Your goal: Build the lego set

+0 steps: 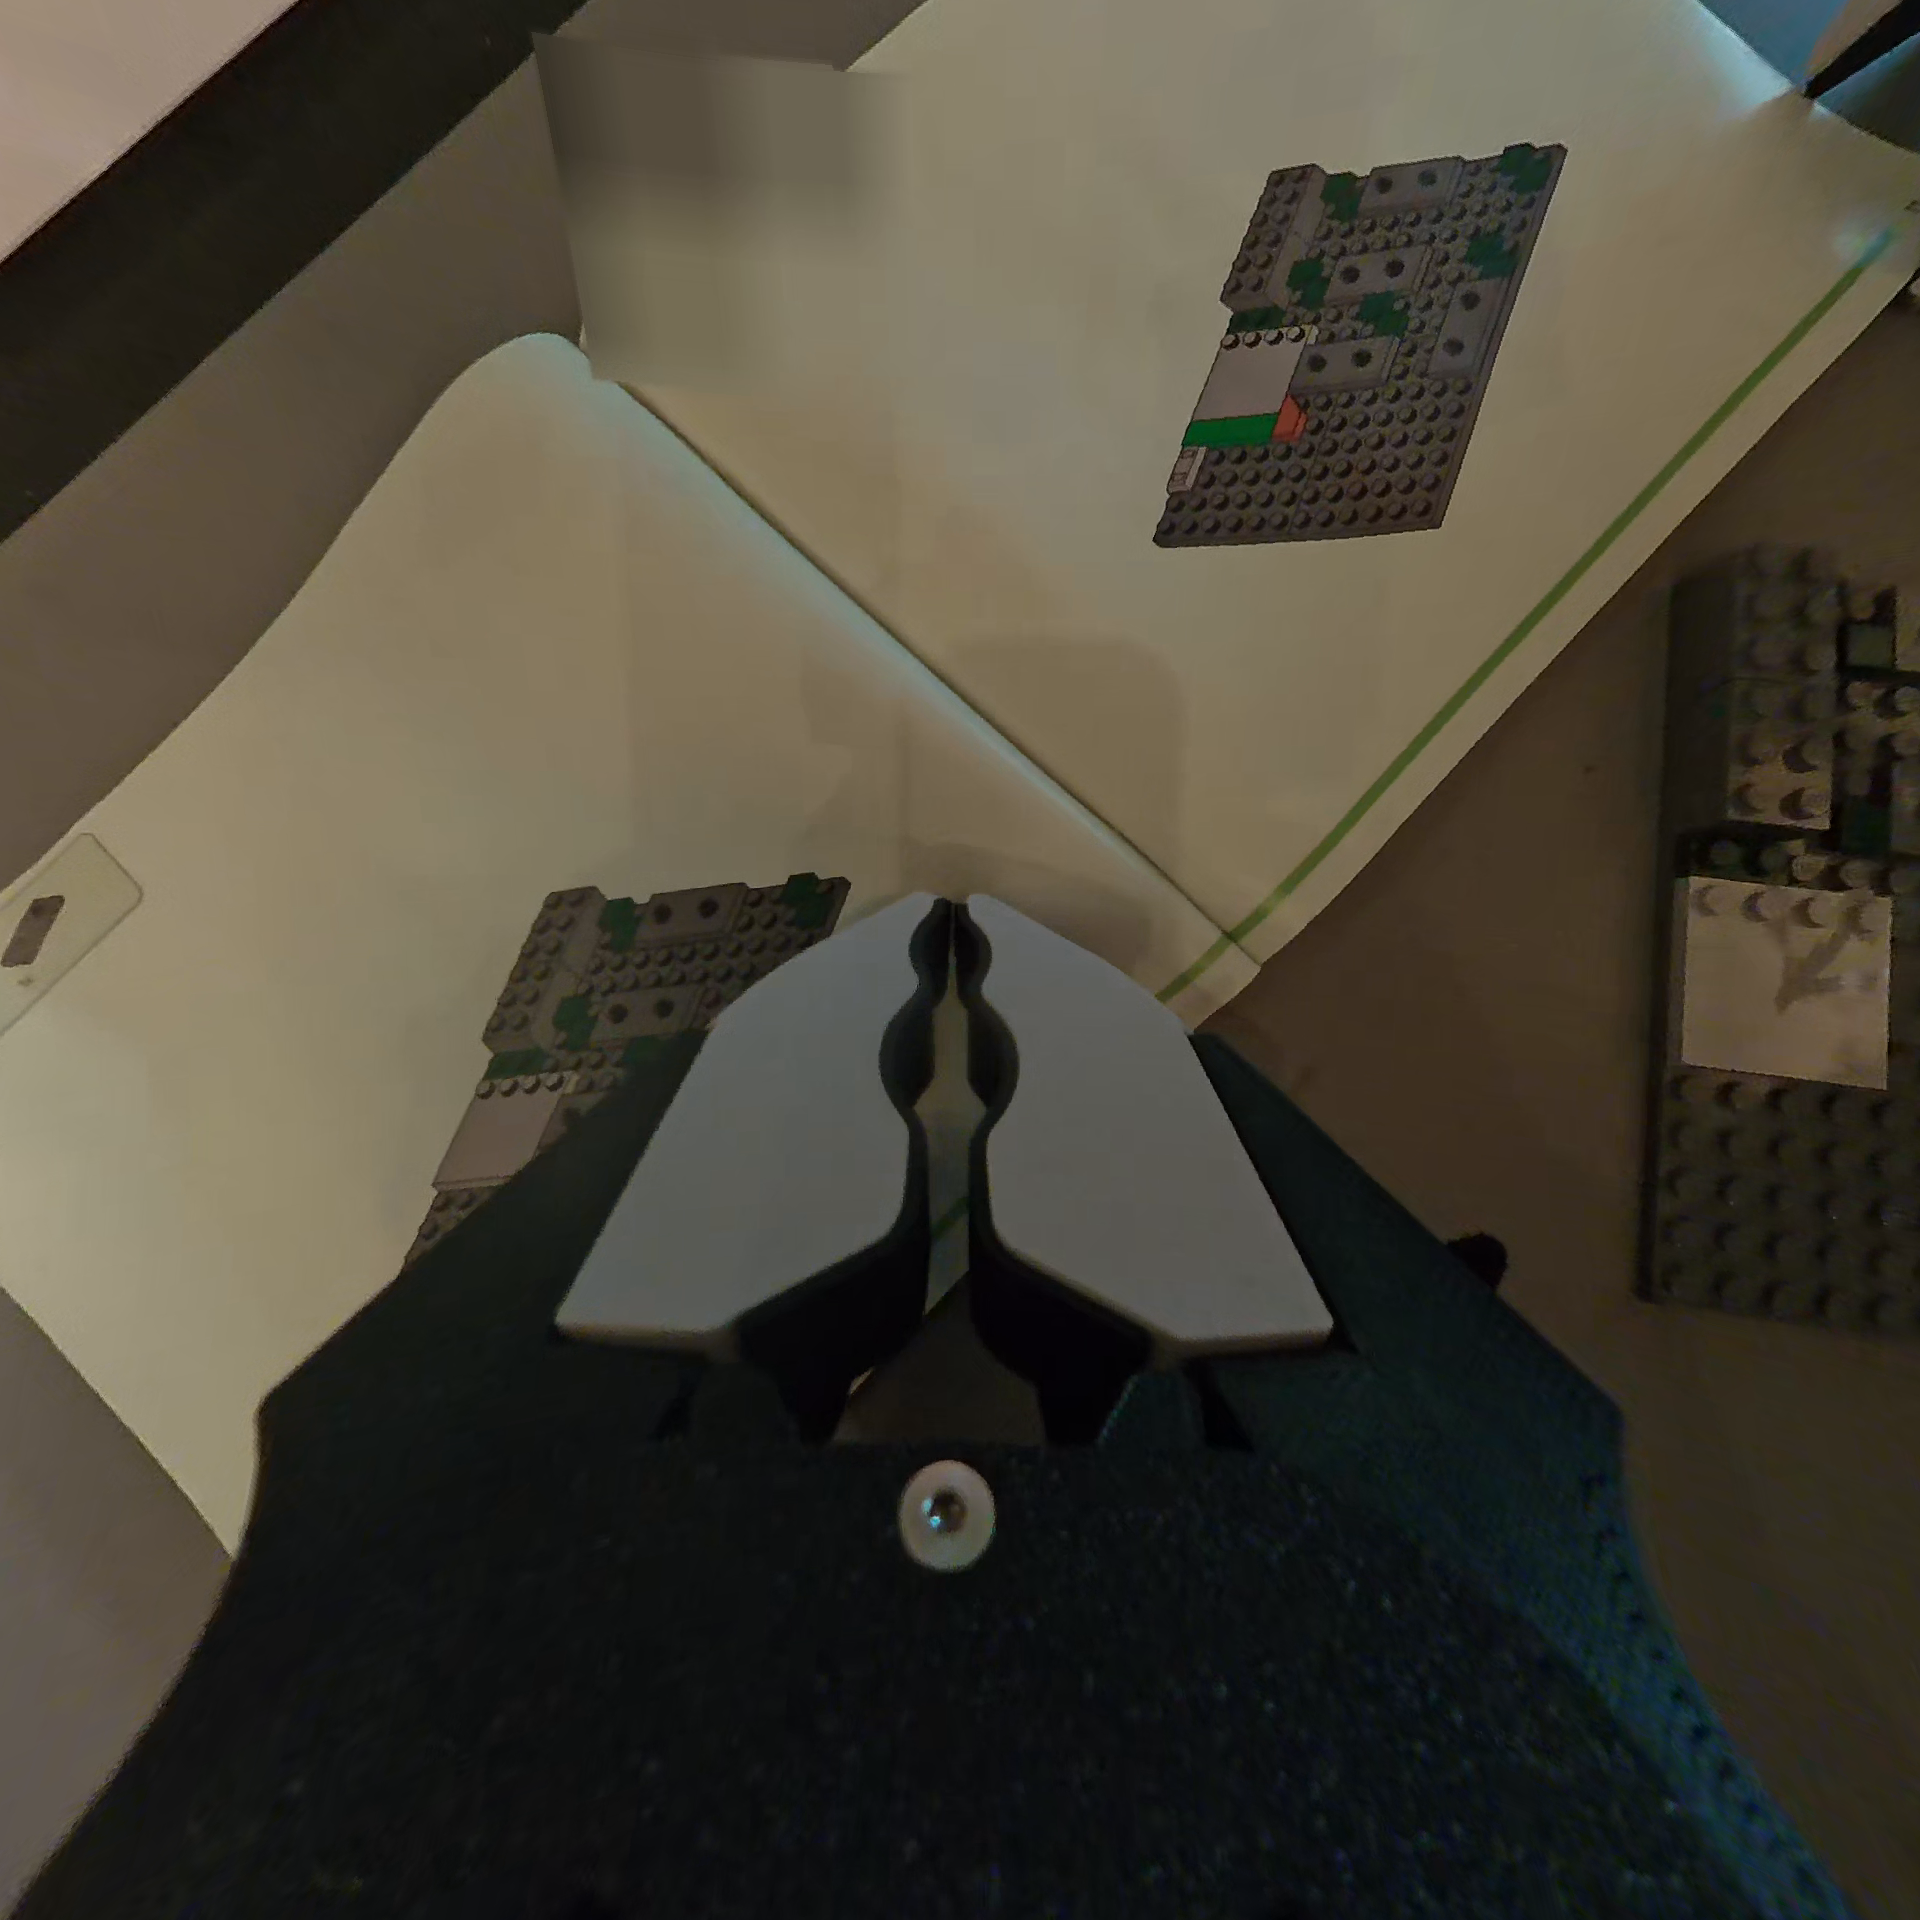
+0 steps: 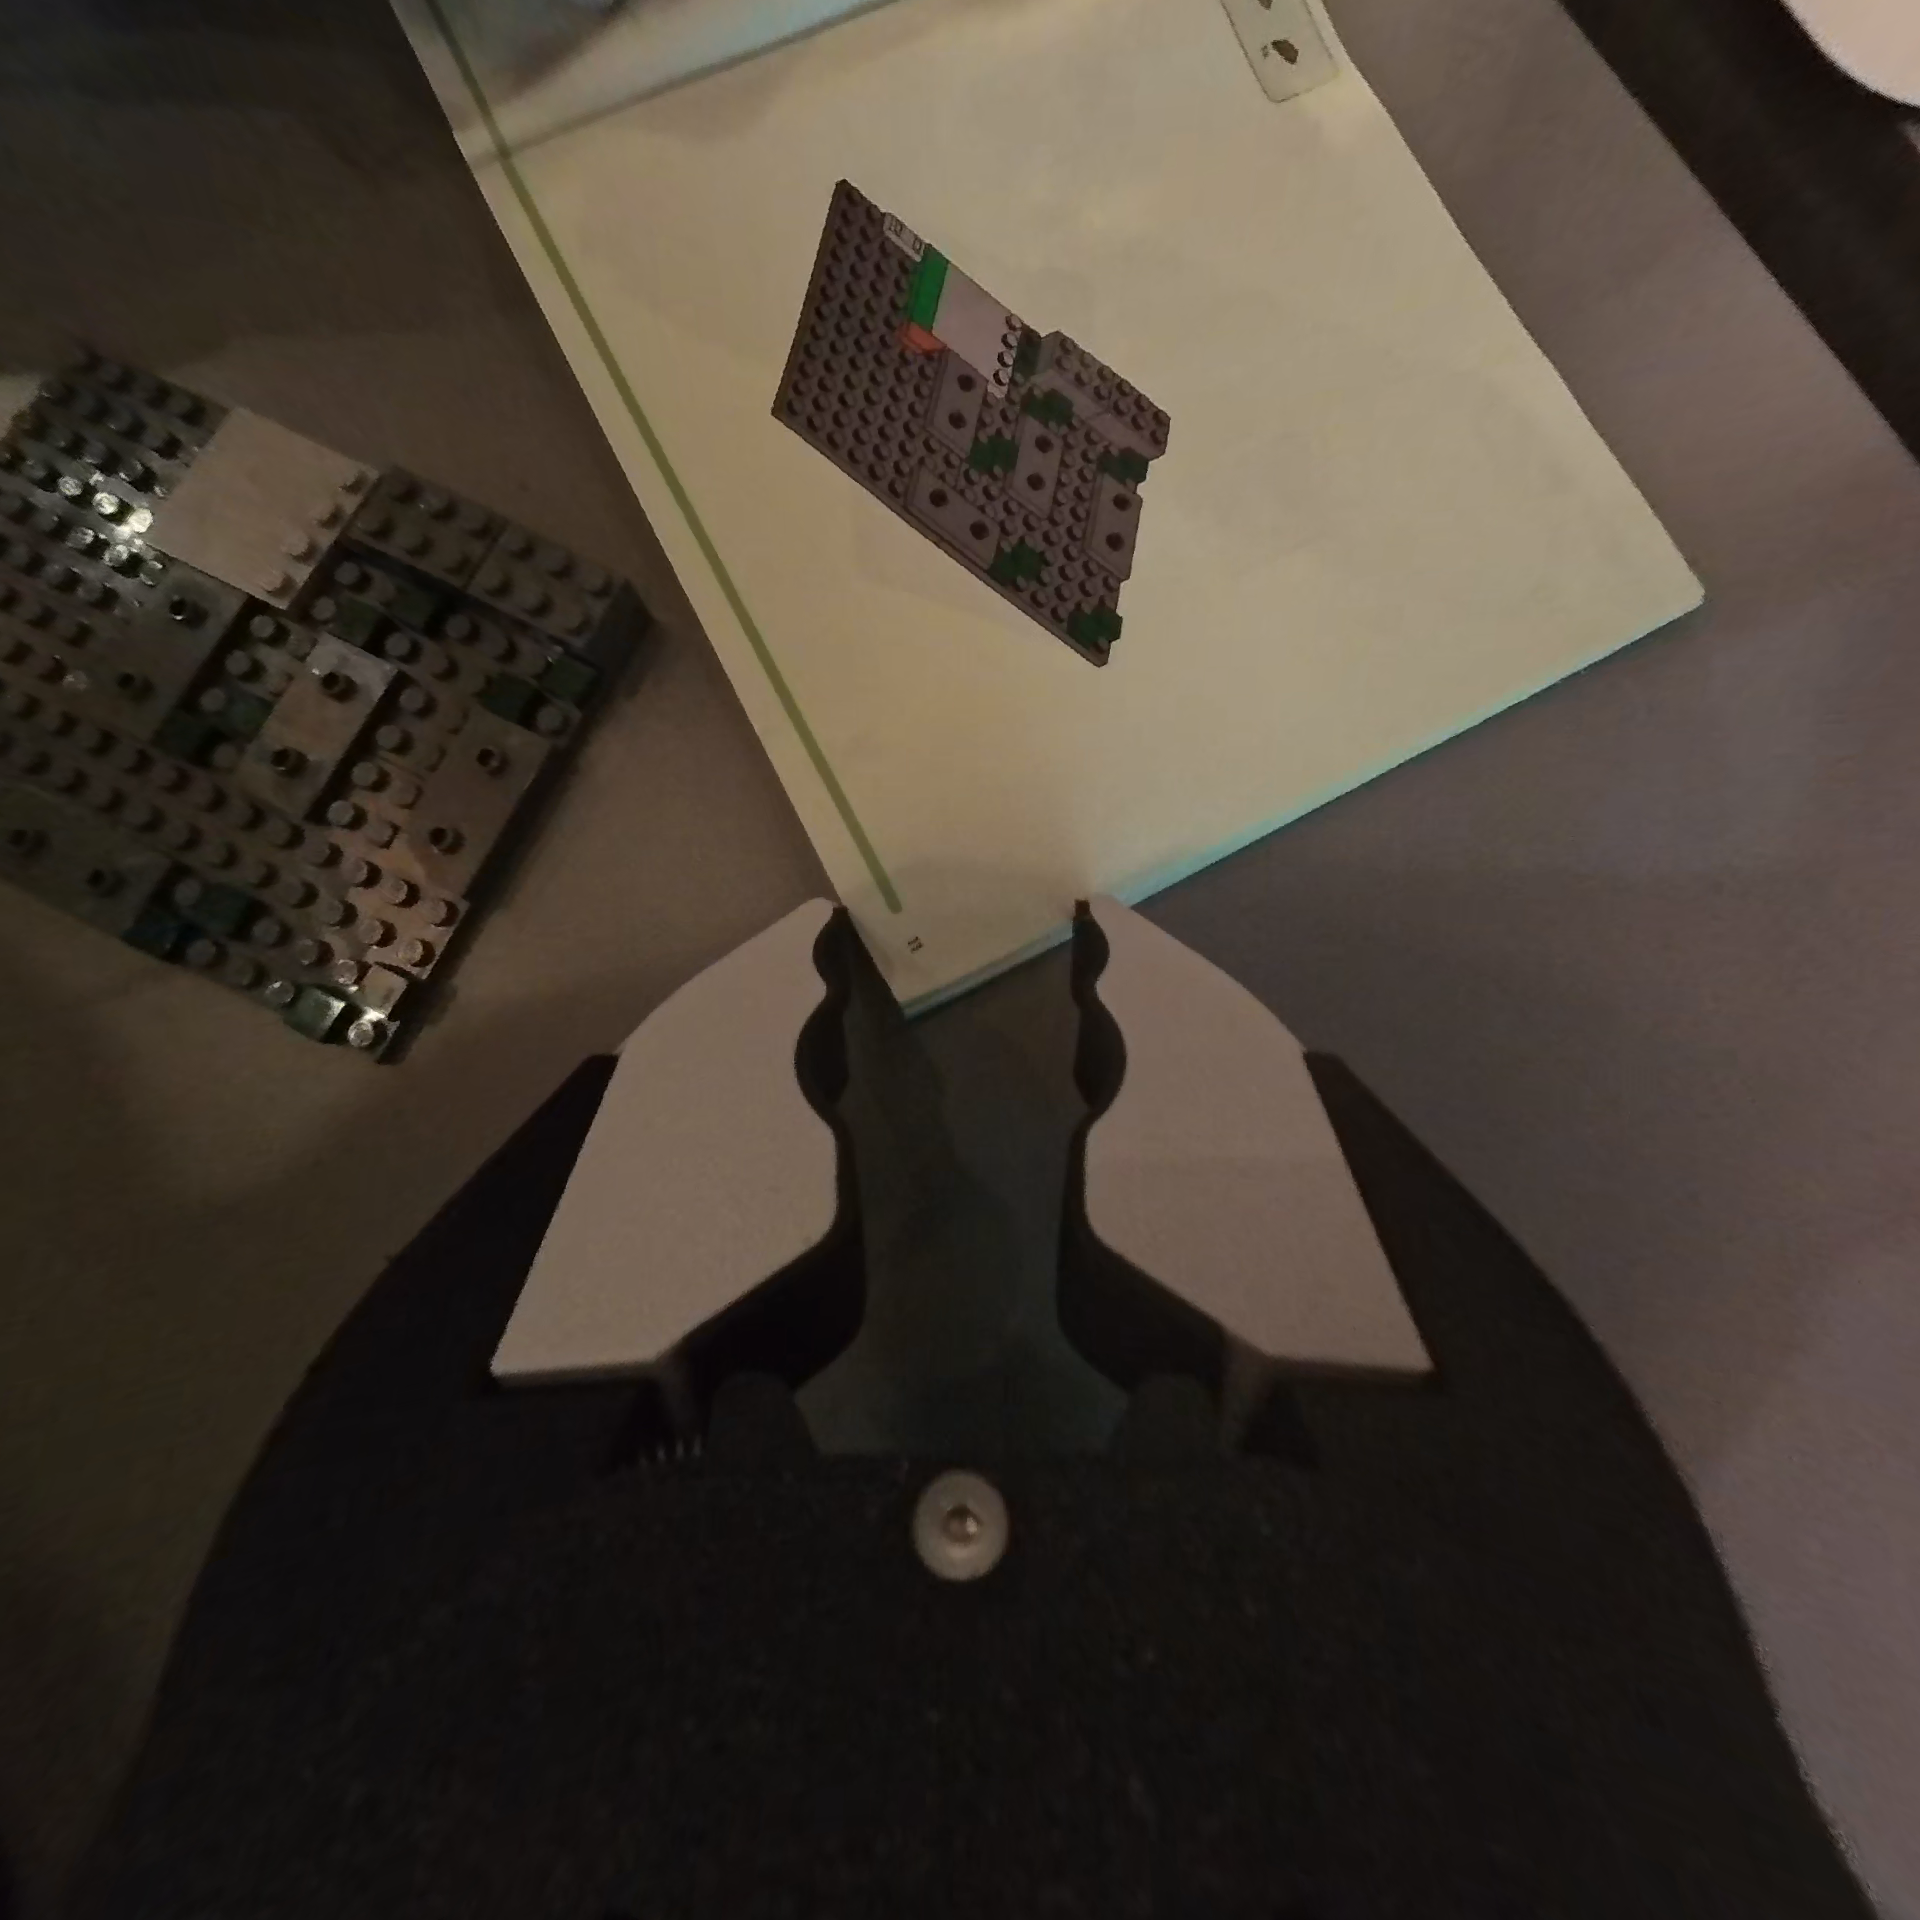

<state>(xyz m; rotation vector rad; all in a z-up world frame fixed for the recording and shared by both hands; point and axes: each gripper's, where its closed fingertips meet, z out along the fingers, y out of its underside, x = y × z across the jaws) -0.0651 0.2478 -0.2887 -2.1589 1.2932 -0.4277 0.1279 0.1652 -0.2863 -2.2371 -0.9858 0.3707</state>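
The dark grey Lego baseplate build (image 1: 1782,1174), with grey plates, a pale smooth tile and small dark green pieces, lies at the right edge of the left wrist view. It also shows at the left of the right wrist view (image 2: 260,686). An open instruction booklet (image 1: 1039,582) lies beside it, with pictures of the build on both pages. My left gripper (image 1: 951,906) is shut, its tips over the booklet's centre fold; I cannot tell whether it pinches paper. My right gripper (image 2: 958,912) is open and empty over the near corner of the booklet (image 2: 1299,675).
The brown-grey table top (image 2: 208,1195) shows around the booklet and the build. A dark band and a pale surface (image 1: 125,114) run along the far side in the left wrist view. The light is dim.
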